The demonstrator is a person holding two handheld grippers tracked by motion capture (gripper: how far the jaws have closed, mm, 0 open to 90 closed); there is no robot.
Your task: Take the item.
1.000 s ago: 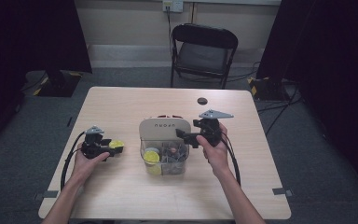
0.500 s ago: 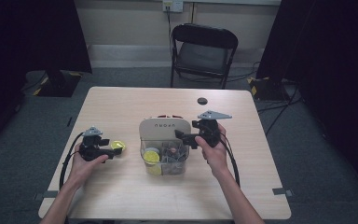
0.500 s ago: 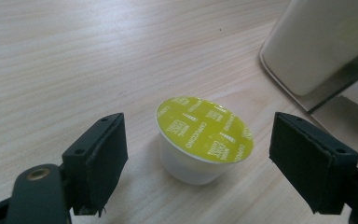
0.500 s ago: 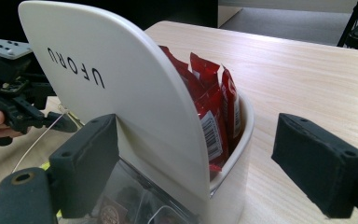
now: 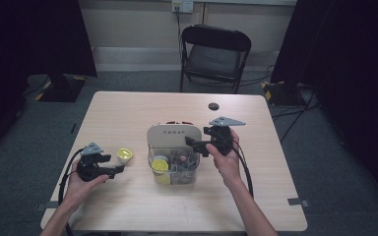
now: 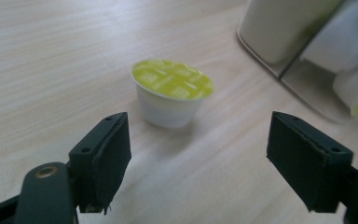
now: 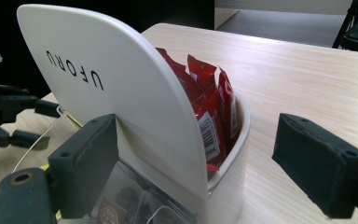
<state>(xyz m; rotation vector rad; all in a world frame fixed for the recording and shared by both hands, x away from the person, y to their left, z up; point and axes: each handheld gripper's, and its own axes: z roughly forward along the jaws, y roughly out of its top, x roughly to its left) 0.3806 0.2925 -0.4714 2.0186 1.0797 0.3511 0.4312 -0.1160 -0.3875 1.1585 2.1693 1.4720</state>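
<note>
Both grippers are black. The left gripper (image 6: pixel 198 156) has two flat, blocky black jaws, each face marked by small round screw holes, with a brass-ringed hole low beside one jaw. The right gripper (image 7: pixel 214 170) looks the same. Each carries a grey three-cornered plate on top and trails a black cable. Both forearms are bare of sleeves.

Left tongs (image 5: pixel 119 168) gape, jaws just narrowed, empty; right tongs (image 5: pixel 189 143) stand open, level.

Table (image 5: pixel 142 113): pale wood-grain top, matt. Capsule (image 6: pixel 172 99), at 9 o'clock of the organiser: white plastic cup, yellow-green foil-like lid. Organiser (image 7: pixel 135 107): smooth white plastic back, clear glossy front. Sachets (image 7: pixel 209 112): glossy red film.
</note>
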